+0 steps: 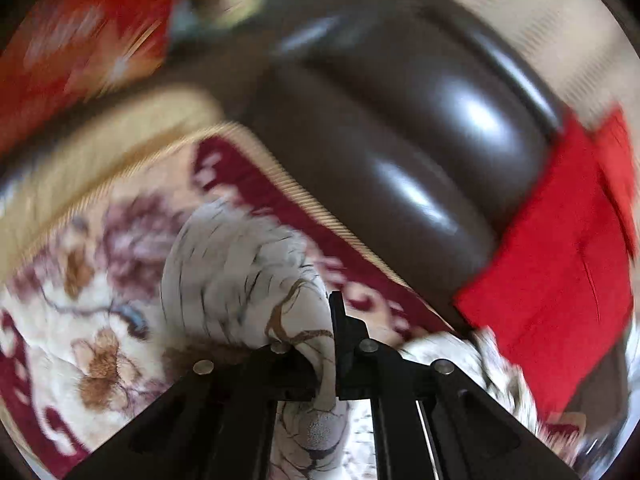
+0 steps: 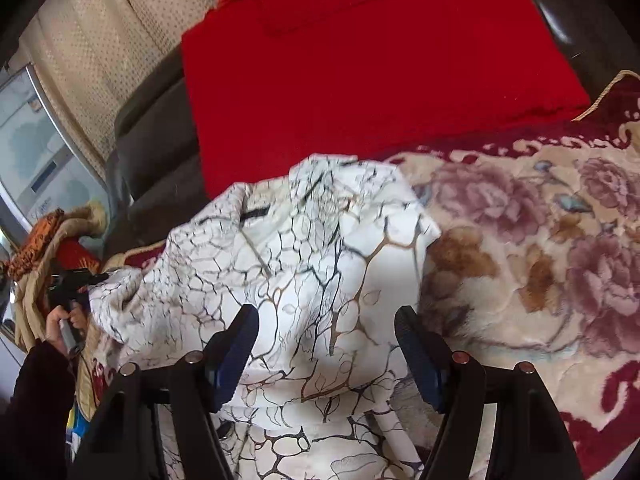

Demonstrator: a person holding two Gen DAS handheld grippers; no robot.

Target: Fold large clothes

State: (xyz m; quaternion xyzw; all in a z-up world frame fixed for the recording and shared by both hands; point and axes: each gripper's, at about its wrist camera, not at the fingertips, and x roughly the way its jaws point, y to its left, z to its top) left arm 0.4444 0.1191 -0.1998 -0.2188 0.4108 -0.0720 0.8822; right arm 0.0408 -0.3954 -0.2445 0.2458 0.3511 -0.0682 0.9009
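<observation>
Nearest the left wrist camera, the black two-finger left gripper [image 1: 334, 344] has its jaws pinched together on a fold of the white garment with a black and gold crackle print [image 1: 240, 264], the cloth squeezed between the pads and trailing back under the frame. This view is smeared by blur. The garment lies on a plush floral blanket in cream, mauve and maroon [image 1: 80, 320], whose ribbed golden edge runs diagonally up the middle. Beyond that edge stands a dark brown glossy leather armrest [image 1: 420, 140], and to its right lies a flat red cloth [image 1: 560, 272].

In the right wrist view, a person's hand [image 2: 60, 326] in a dark sleeve [image 2: 38, 400] holds the other gripper's handle at the far left, at the garment's left edge. The black right gripper with blue pads [image 2: 326, 350] hangs with its jaws wide apart over the bunched garment [image 2: 320, 248]; whether the pads touch the fabric cannot be told. The garment sits heaped at the centre, on the blanket [image 2: 540, 240], which spreads off to the right. Behind it the red cloth [image 2: 360, 60] covers the seat, with a beige dotted cushion [image 2: 100, 40] at upper left.
</observation>
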